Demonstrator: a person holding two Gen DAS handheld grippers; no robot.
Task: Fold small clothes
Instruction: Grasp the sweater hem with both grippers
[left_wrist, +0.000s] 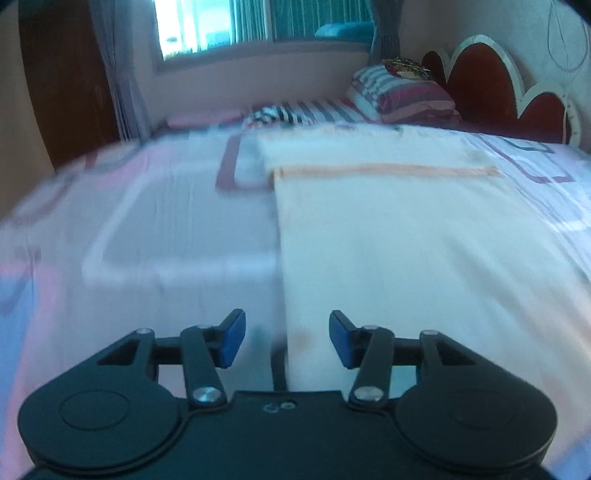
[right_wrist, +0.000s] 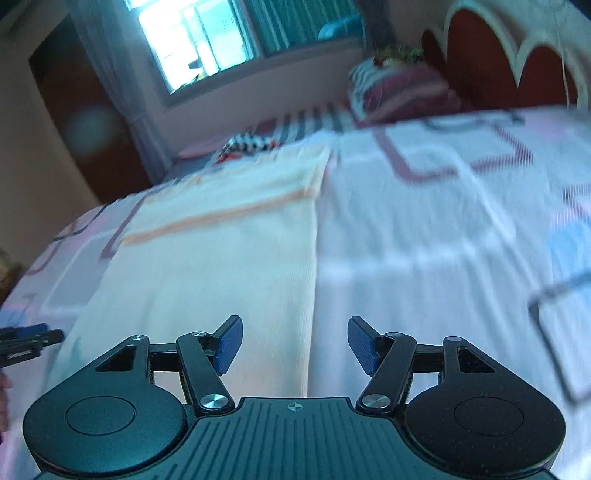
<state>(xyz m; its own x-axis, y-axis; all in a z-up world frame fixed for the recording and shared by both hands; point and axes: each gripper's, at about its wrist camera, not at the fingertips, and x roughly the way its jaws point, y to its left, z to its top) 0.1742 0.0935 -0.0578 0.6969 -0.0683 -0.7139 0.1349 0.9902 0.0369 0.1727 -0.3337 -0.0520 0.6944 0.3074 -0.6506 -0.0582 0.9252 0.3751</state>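
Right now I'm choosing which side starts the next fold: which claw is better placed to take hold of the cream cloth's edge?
Left, probably. The left claw stands open, straddling the near left edge of the cream cloth with the orange stripe. The right claw is open too, beside the cloth's right edge.

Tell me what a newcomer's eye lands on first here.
The cream cloth with an orange stripe, spread flat on the patterned bedsheet, fills the middle. Both grippers, left and right, hover open over its near edge. Behind, a bright window and a red scalloped headboard.
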